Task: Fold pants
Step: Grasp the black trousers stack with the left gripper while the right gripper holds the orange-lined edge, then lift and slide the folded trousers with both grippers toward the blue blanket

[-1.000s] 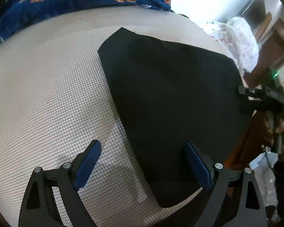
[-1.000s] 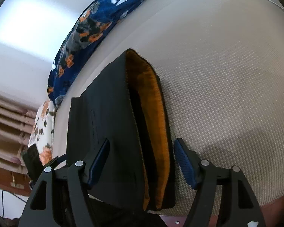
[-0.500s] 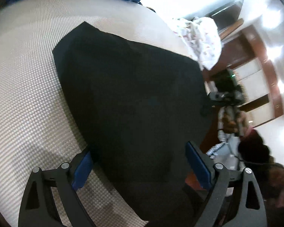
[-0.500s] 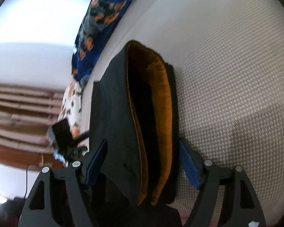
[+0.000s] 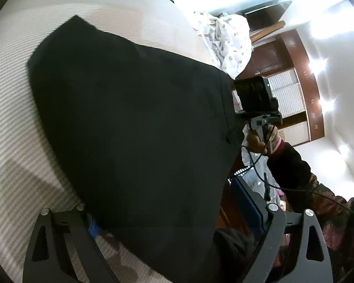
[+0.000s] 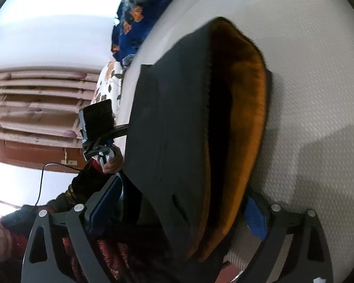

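Note:
The black pants (image 5: 129, 118) lie folded on the white textured bed cover (image 5: 9, 153), and their orange fleece lining (image 6: 245, 108) shows at the open waist in the right wrist view. My left gripper (image 5: 170, 212) is open, its jaws straddling the near edge of the pants, the left blue pad partly under the cloth. My right gripper (image 6: 181, 210) is open and straddles the waist end of the pants (image 6: 172, 122). Each view shows the other gripper held in a hand: the right one (image 5: 257, 99) and the left one (image 6: 99, 122).
A dark blue floral blanket (image 6: 139, 18) lies at the far edge of the bed. A white patterned cloth (image 5: 226, 37) sits near the bed corner. Wooden cabinets (image 5: 295, 75) and a curtain (image 6: 35, 103) stand beyond the bed edge.
Both grippers have moved forward over the pants, which now fill the space between the jaws. Both views have tilted toward the bed edge, bringing the other hand into sight.

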`<state>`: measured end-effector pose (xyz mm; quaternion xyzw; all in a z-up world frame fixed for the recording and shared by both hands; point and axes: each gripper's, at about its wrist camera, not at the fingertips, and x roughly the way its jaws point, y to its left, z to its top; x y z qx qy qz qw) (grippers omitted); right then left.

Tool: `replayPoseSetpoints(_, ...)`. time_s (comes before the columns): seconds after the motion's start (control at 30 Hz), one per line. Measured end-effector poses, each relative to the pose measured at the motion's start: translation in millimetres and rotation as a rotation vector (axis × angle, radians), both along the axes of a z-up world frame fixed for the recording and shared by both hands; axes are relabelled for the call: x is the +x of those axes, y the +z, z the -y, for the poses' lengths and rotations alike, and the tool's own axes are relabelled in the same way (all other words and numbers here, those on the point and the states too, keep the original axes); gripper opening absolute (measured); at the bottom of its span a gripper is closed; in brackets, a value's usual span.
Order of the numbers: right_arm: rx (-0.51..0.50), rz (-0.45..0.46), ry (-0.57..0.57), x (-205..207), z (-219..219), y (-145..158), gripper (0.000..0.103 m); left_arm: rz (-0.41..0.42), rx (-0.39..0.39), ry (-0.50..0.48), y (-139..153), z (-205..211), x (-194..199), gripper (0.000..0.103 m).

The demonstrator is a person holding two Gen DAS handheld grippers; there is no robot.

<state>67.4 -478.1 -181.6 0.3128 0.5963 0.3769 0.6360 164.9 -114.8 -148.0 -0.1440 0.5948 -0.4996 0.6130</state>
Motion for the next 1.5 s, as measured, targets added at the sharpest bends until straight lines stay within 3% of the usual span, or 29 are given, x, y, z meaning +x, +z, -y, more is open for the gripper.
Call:
replayPoseSetpoints(0.1,-0.011,0.031,-0.006,-0.9,-6.2,1.7,0.094,0.004,0.001,-0.002,0.3,5.1,2.6,0.09)
replayPoseSetpoints(0.23,-0.078,0.09,-0.062,-8.2,-15.9,6.0,0.092,0.018,0.017,0.064,5.7,5.7,-0.4,0.09)
replayPoseSetpoints(0.33,-0.146,0.113,-0.093,-11.0,-17.7,7.3,0.062,0.037,0.047,0.111,6.6,2.2,-4.6,0.079)
replayPoseSetpoints(0.37,-0.155,0.096,-0.113,-11.2,-13.7,4.7,0.044,0.033,0.059,0.113,6.4,0.6,-5.3,0.075)
replayPoseSetpoints(0.4,-0.163,0.075,-0.143,-11.0,-7.4,0.8,0.034,0.059,0.093,0.128,6.7,-0.8,-6.2,0.061)
replayPoseSetpoints(0.43,-0.139,0.053,-0.166,-11.3,-1.3,-3.4,0.033,0.083,0.118,0.135,6.3,-0.9,-7.7,0.046)
replayPoseSetpoints(0.47,-0.117,0.043,-0.182,-12.5,2.3,-5.8,0.033,0.117,0.149,0.135,7.3,-0.2,-9.7,0.041)
replayPoseSetpoints(0.67,-0.09,0.03,-0.17,-10.0,-0.4,-9.1,0.035,0.197,0.229,0.129,14.1,16.9,-17.5,0.04)
replayPoseSetpoints(0.77,-0.065,0.03,-0.187,-7.8,-1.6,-6.6,0.051,0.251,0.27,0.12,15.9,24.8,-22.8,0.04)
replayPoseSetpoints(0.83,-0.105,0.064,-0.181,-7.7,-12.7,-1.7,0.052,0.263,0.281,0.133,16.0,26.8,-23.8,0.04)
replayPoseSetpoints(0.87,-0.121,0.076,-0.181,-8.5,-15.3,0.1,0.052,0.286,0.295,0.14,17.0,28.6,-26.1,0.04)
replayPoseSetpoints(0.97,-0.238,0.131,-0.181,-12.4,-25.2,5.7,0.032,0.386,0.359,0.152,21.6,38.0,-37.7,0.034)
replayPoseSetpoints(1.03,-0.246,0.134,-0.209,-15.6,-26.9,7.0,0.03,0.421,0.385,0.183,26.3,39.4,-42.2,0.025)
replayPoseSetpoints(1.13,-0.234,0.165,-0.234,-24.1,-35.8,13.1,0.027,0.491,0.42,0.211,35.4,40.2,-50.5,0.019)
replayPoseSetpoints(1.5,-0.125,0.2,-0.311,-35.4,-77.0,19.1,0.025,0.601,0.487,0.242,53.8,11.2,-74.8,0.018)
